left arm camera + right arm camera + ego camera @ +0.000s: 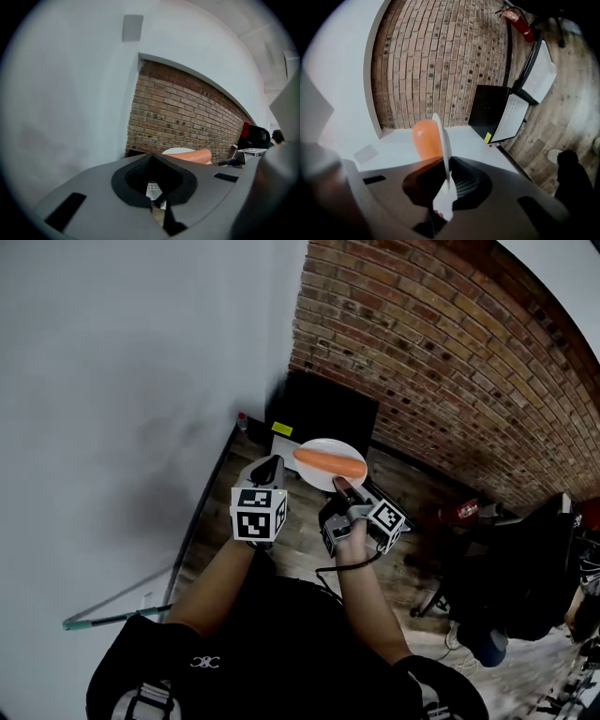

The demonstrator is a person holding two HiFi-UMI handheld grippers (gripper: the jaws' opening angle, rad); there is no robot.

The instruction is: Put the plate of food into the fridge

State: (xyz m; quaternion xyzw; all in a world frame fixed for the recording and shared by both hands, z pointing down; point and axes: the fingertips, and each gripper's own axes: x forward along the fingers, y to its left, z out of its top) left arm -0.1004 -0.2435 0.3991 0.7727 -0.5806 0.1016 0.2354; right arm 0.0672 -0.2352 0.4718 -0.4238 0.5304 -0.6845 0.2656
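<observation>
Plate: I hold the white plate point(323, 482) by its near rim in the right gripper point(341, 487). The jaws are nearly together on that thin edge, and the rest of the plate hangs out unsupported in the air ahead of me.
Food: one long orange piece point(329, 462) lies loose across the plate; I can't tell whether it is a carrot or a sausage.
Left gripper point(273, 463): the jaws are drawn together with nothing between them. It is just beside the plate's left edge and apart from it.
Fridge point(323, 413): a low black box on the floor, in the corner beyond the plate. Its door looks shut to me.
Risk, roll: the food is round, so any tilt as I bend towards the low fridge could send it off the rim.
Risk, slip: with a one-edge pinch, the plate could pivot or slide out of the pads if I jolt it.
Risk, door: I would need the left jaws to open the door, and a hard tug there could shake my right hand.
Risk, entry: clipping the frame with the far rim could lever the plate loose.
</observation>
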